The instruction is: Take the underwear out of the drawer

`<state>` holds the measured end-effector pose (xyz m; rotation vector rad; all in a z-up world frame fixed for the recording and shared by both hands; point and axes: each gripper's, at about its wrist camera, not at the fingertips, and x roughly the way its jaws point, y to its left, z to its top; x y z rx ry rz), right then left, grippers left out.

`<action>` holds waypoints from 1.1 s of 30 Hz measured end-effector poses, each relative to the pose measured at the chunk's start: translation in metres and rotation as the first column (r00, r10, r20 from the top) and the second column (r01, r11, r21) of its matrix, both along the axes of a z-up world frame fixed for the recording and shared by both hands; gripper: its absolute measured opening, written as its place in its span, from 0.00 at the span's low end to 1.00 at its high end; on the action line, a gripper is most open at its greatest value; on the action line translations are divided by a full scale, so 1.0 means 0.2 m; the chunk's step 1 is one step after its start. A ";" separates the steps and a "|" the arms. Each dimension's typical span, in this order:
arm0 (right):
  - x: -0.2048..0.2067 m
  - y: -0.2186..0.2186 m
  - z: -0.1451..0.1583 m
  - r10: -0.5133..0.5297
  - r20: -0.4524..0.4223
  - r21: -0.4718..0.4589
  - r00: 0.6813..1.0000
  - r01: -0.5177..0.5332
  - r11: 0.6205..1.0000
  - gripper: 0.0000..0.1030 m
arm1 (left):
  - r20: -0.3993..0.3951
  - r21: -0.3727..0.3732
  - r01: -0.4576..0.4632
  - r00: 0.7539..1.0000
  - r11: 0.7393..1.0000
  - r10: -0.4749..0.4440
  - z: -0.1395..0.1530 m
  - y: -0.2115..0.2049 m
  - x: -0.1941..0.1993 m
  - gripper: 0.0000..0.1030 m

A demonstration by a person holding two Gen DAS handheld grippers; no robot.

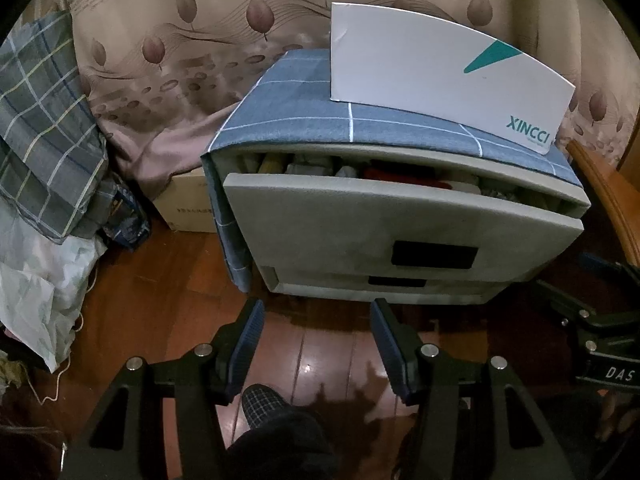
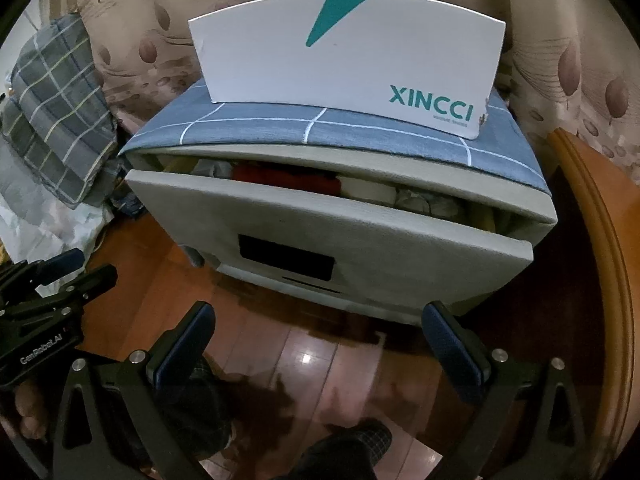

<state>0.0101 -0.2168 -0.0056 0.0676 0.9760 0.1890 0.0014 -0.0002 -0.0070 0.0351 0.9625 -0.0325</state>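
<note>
Both claws hover above the wooden floor (image 1: 320,352) before a grey drawer unit (image 1: 400,236): left claw (image 1: 318,344) partly open, right claw (image 2: 318,346) spread wide, each empty. Top drawer (image 2: 320,220) stands ajar, folded underwear (image 2: 286,178) visible in the gap beneath a blue checked cloth (image 2: 256,130) bearing a white XINCCI box (image 2: 348,52)

A box (image 2: 344,60) stands on the cloth-covered cabinet (image 2: 360,136), whose top drawer (image 2: 320,232) holds folded clothes (image 2: 288,178).
</note>
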 end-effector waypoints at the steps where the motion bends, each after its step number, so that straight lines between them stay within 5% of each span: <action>1: 0.00 0.00 0.00 -0.002 -0.001 0.001 1.000 0.002 1.000 0.99 | -0.001 0.001 0.002 1.000 1.000 -0.002 0.00 0.00 0.00 0.55; 33: 0.00 -0.03 -0.02 -0.021 -0.026 0.014 0.999 0.021 1.000 0.99 | -0.015 0.005 0.009 1.000 1.000 -0.009 -0.02 0.01 0.00 0.55</action>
